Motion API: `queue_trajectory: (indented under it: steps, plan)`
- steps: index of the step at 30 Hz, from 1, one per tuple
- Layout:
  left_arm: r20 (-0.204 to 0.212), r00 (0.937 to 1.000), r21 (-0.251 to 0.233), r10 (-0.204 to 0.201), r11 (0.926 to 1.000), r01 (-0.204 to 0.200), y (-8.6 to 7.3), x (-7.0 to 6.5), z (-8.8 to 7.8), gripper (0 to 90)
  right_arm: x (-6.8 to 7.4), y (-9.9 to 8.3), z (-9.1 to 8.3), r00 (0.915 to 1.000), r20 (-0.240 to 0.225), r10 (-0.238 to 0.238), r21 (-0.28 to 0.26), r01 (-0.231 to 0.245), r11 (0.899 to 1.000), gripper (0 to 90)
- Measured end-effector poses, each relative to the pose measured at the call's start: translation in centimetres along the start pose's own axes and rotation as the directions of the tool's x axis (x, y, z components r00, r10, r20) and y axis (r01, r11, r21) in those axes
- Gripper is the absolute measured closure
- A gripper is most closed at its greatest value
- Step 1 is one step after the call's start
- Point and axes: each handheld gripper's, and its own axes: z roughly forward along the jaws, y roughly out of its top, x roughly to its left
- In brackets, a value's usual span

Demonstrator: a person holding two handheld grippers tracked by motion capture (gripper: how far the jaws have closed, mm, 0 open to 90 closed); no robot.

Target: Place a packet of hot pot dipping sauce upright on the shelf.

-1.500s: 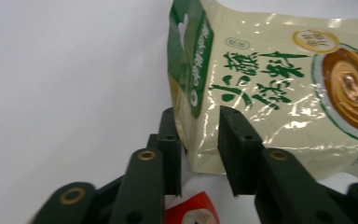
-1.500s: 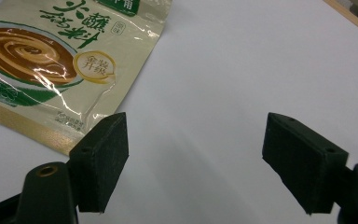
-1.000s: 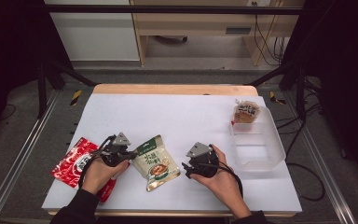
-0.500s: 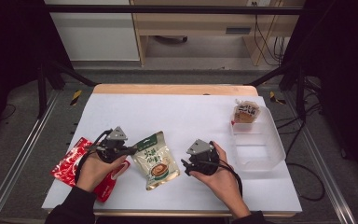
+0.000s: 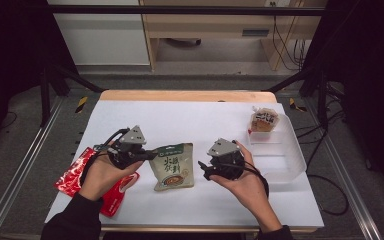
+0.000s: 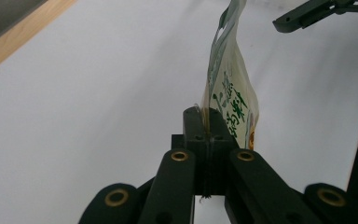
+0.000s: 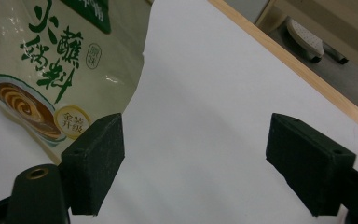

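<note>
Your left gripper (image 5: pixel 147 155) has its jaws clamped tight on the left edge of the pale green and cream sauce pouch (image 5: pixel 172 166), and in the left gripper view you can see why that thin seam suits it: the pouch (image 6: pixel 230 100) stands on edge, pinched flat between the two black pads, its belly hanging free over the white table (image 5: pixel 200 122). The pouch sits mid-table, between your two hands, looking partly lifted from the grip side. Your right gripper (image 5: pixel 203 170) waits just beside the pouch's right edge with its jaws spread wide and nothing between them; from its own view the pouch (image 7: pixel 60 65) lies just off the left pad (image 7: pixel 95 161), so it looks ready to take the other side. Behind your left hand, the red foil packet (image 5: pixel 77 172) rests untouched, while the clear plastic bin (image 5: pixel 282 157) stands at the right, a small brown snack packet (image 5: pixel 264 121) propped at its far end, likely where this pouch belongs.
</note>
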Motion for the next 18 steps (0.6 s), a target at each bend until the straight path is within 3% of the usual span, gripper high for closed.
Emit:
queue_trajectory:
  steps: [8, 18]
  plan:
    - [0.026, 0.999, 0.016, 0.036, 0.9992, -0.037, 1.3, -0.5, -0.5, 90.0, -0.3, -0.4, -0.5, 0.9998, -0.012, -0.012, 0.022, 0.012, 1.0, 19.5]
    - [0.011, 0.9983, 0.028, 0.057, 0.998, -0.057, 2.1, -0.2, -0.8, 90.0, -0.5, 1.3, -0.9, 0.9978, -0.022, -0.062, 0.025, 0.062, 0.998, 19.6]
